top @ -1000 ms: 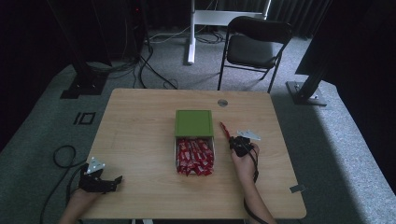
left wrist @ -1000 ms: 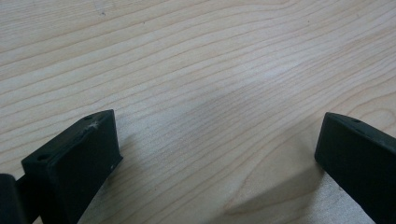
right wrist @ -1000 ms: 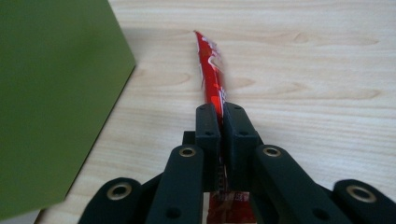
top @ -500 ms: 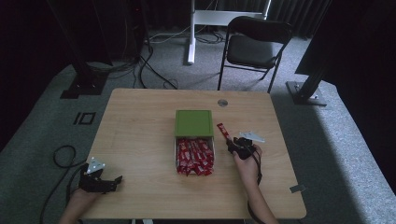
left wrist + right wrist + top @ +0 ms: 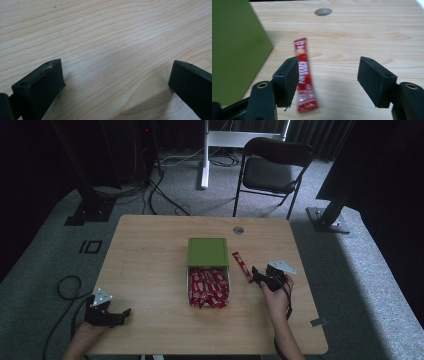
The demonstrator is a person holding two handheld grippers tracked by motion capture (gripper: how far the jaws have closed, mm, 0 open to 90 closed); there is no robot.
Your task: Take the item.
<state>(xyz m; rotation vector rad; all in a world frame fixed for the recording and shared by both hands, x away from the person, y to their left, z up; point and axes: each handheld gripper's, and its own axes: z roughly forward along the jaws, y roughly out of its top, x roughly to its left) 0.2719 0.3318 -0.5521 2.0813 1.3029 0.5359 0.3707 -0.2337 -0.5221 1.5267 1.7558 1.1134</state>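
Observation:
A green box stands mid-table with its open half full of red stick packets. One red packet lies flat on the wood just right of the box; in the right gripper view this packet rests beside the left jaw, not clamped. My right gripper is open, just right of that packet. My left gripper sits open at the table's near left corner, over bare wood.
The green box side stands close to the left of the right gripper. A round cable hole lies near the table's far edge. A folding chair stands beyond the table.
The right gripper has opened and let go of the red packet, which now lies flat by the box; earlier it was held tilted. The left gripper has not moved.

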